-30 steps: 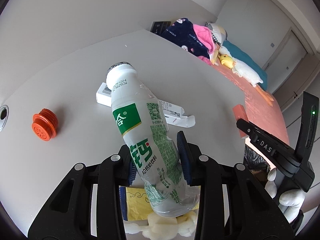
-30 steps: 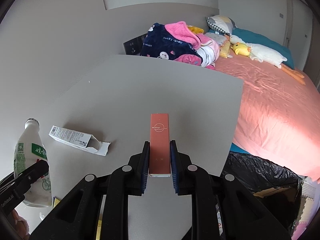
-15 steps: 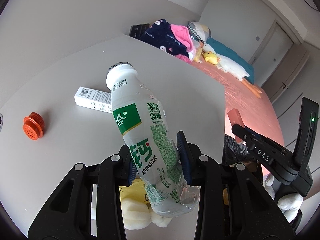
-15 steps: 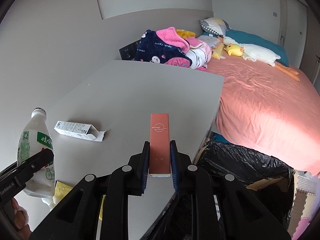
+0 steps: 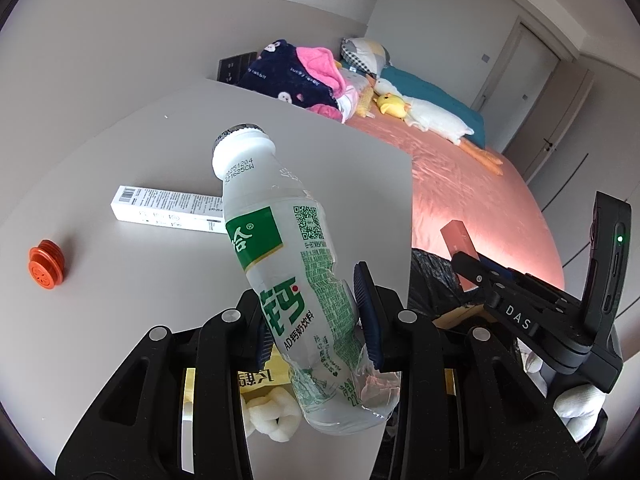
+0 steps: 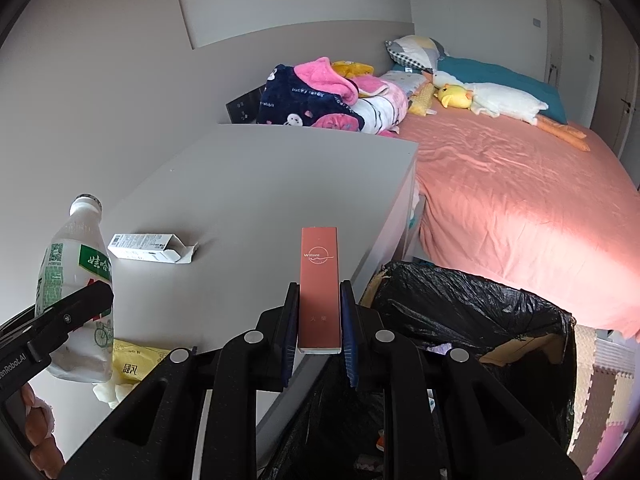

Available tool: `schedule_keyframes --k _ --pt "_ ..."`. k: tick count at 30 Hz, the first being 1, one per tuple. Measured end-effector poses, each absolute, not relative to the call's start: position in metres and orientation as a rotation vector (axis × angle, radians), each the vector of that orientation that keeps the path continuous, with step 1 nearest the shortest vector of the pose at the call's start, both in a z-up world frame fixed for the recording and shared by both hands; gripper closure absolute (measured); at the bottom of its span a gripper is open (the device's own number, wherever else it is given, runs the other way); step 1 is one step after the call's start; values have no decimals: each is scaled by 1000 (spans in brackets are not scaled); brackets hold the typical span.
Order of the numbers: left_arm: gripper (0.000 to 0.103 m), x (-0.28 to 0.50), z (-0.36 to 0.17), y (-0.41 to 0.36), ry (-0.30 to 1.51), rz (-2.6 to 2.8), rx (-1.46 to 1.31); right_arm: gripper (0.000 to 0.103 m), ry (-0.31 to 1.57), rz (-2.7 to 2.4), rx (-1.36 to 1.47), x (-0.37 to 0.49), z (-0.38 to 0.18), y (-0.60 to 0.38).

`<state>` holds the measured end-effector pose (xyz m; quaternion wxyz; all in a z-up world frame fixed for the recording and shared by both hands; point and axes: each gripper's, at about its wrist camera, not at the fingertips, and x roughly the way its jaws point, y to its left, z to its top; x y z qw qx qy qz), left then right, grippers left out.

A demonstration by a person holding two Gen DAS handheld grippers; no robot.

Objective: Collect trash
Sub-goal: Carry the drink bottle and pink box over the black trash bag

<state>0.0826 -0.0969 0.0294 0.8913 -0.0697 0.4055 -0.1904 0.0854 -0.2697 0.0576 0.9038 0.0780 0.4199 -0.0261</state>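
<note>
One bottle (image 5: 288,264) (gripped), two boxes (image 6: 320,284)

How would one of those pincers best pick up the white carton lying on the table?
Probably across the middle of the white carton, coming down from above with the fingers on its two long sides. It lies flat, long and narrow, so that width should suit the jaws. Its open end with loose flaps would likely crumple. Both grippers are full now: left gripper holds the bottle, right gripper the red box.
</note>
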Motion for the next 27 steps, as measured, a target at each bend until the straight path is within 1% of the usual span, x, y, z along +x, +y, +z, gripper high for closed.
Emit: schedule_keyframes --k 27 --pt "68 63 27 -168 847 -535 -28 82 815 -174 224 28 72 -339"
